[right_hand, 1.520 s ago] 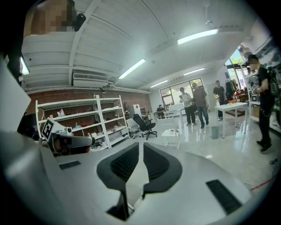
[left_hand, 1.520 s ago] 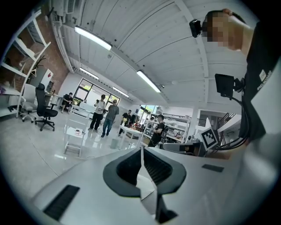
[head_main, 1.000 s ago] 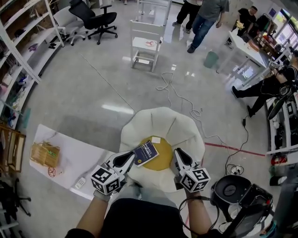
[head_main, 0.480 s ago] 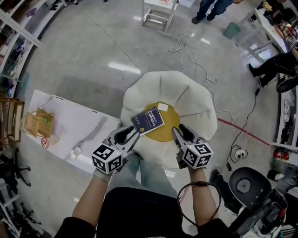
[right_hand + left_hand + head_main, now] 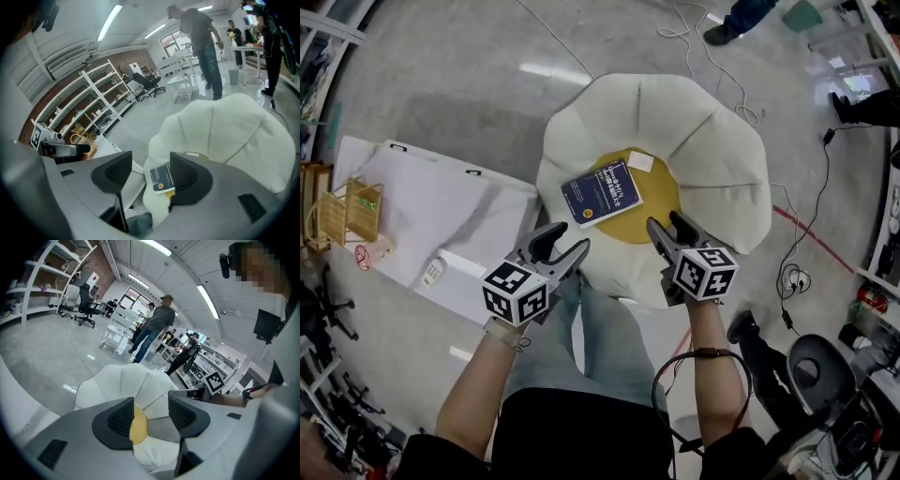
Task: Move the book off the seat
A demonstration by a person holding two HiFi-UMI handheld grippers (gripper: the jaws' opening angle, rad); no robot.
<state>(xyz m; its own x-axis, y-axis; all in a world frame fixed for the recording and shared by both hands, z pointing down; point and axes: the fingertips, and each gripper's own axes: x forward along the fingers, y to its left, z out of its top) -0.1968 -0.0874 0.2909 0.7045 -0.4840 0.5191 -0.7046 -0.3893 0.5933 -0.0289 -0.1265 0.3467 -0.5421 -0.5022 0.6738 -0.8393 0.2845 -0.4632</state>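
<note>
Grey polished floor [image 5: 441, 84], cables [image 5: 787, 225] trailing over it. We stand over a white petal-shaped seat [image 5: 712, 141] with a yellow centre disc [image 5: 664, 202].

Dark blue book [image 5: 601, 193] lies flat on that disc, cover up and skewed. Its left part reaches over onto the white padding. A small white tag [image 5: 641, 161] sits on the disc just beside the book's upper right corner.

Left gripper [image 5: 567, 244] hangs over the seat's near-left edge. Its jaws are spread and have just been opening, with nothing between them. Its own view shows only cushion and a slice of yellow through the gap.

Right gripper [image 5: 666, 223] is at the disc's near edge, jaws also spread and just been opening. We see the book through the gap in its view, but it lies beyond the pads, untouched.

The book is ahead of both grippers, near them but apart.

Low white table [image 5: 422, 216] stands just beside the seat on our left, with a wooden basket [image 5: 342, 211] at its left end. A person's legs [image 5: 741, 14] show at the top edge.
</note>
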